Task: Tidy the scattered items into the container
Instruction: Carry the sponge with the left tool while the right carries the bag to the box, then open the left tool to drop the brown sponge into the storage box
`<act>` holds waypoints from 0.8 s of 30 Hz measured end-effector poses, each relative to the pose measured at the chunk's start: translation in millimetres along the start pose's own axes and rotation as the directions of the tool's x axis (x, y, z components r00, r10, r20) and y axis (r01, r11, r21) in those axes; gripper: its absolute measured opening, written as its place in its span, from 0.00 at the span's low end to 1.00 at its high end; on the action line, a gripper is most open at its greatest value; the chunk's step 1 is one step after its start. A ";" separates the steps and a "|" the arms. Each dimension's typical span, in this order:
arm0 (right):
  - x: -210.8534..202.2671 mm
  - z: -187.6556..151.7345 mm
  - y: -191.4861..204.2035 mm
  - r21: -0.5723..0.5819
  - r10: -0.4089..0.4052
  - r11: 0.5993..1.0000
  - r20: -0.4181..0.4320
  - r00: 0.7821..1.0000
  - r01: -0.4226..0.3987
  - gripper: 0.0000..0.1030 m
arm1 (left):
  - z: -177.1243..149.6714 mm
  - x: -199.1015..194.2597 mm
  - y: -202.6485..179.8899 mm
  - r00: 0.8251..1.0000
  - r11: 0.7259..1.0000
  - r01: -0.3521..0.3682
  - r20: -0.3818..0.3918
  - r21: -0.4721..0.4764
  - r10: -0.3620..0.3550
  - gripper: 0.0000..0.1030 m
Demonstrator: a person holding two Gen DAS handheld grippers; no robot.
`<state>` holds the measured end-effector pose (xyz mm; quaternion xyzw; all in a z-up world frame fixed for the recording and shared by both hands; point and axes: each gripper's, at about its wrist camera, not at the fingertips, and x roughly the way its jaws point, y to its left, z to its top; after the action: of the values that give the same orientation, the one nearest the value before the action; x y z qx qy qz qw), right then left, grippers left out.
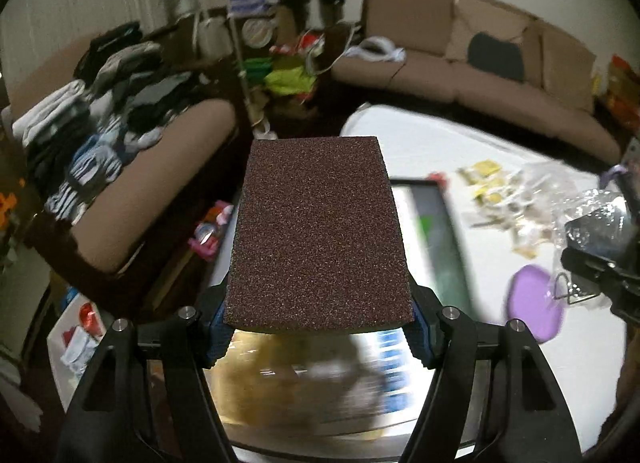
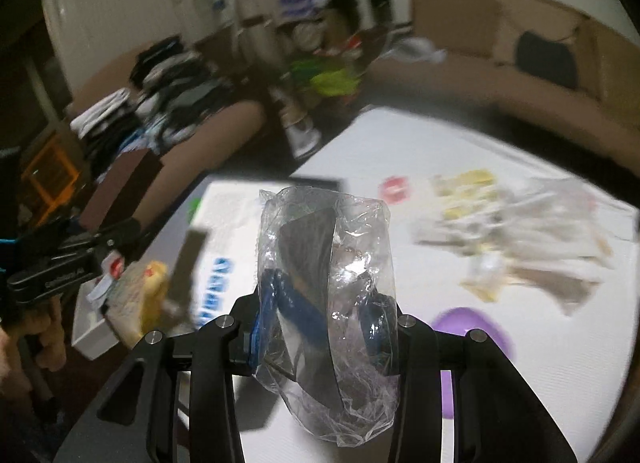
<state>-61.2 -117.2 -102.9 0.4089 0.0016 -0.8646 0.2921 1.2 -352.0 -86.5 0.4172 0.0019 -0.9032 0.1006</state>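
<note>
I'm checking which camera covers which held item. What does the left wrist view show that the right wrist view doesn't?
Only the left wrist view shows the top face of the brown abrasive block clamped in the left gripper. Only the right wrist view shows the right gripper closed on a clear plastic bag. Both show the purple lid and scattered packets on the white table.

My left gripper (image 1: 316, 337) is matte black plastic, with triangular cut-outs in its linkage arms, round silver screw heads at the pivots, and blue ribbed pads (image 1: 218, 337) lining the fingers. My right gripper (image 2: 320, 339) matches: black arms, silver screws, blue pads. In the right wrist view, faint lettering runs along the left unit's black body, with bare skin of my left hand (image 2: 46, 337) beneath it.
</note>
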 end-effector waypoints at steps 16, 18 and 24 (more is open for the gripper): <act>135.0 -13.9 56.2 -0.039 0.231 0.970 -0.180 0.956 -0.241 0.41 | -24.0 80.7 45.8 0.987 0.999 -0.021 -0.158 -0.044 0.014 0.65; 133.8 -3.8 46.7 -0.009 0.262 0.964 -0.095 0.960 -0.264 0.44 | -16.4 85.5 48.6 0.987 0.997 -0.032 -0.160 -0.075 0.019 0.66; 119.2 6.8 48.3 -0.106 0.231 0.963 -0.158 0.960 -0.249 1.00 | -8.0 62.3 59.5 0.990 0.992 -0.042 -0.139 -0.120 0.025 1.00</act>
<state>-100.6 -219.0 -171.4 0.4484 0.0269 -0.7891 0.4190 -21.2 -420.9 -133.9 0.4712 0.0574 -0.8688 0.1408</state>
